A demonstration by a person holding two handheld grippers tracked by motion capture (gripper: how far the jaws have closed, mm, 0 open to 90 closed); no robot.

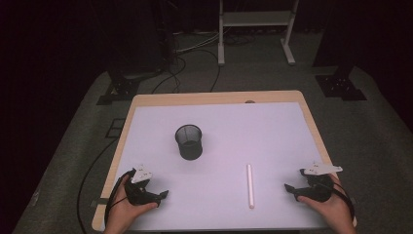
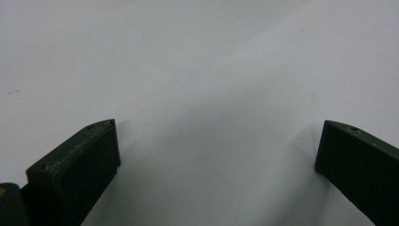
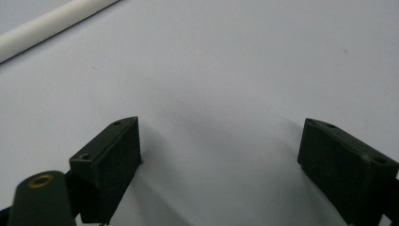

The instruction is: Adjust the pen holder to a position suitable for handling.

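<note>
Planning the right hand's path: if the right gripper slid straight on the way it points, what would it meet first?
Probably the white cylindrical stick lying flat on the table; the right gripper points leftward toward it, fingers open.

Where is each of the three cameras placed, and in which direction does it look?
High view: above the person's side, looking forward and down on the table, mesh cup and white stick; both hands, left gripper, right gripper.
Left gripper view: rides on the left gripper, facing the white sheet; its open jaws.
Right gripper view: rides on the right gripper, facing the sheet; open jaws.
Shared: the white stick, in the high and right gripper views.
</note>
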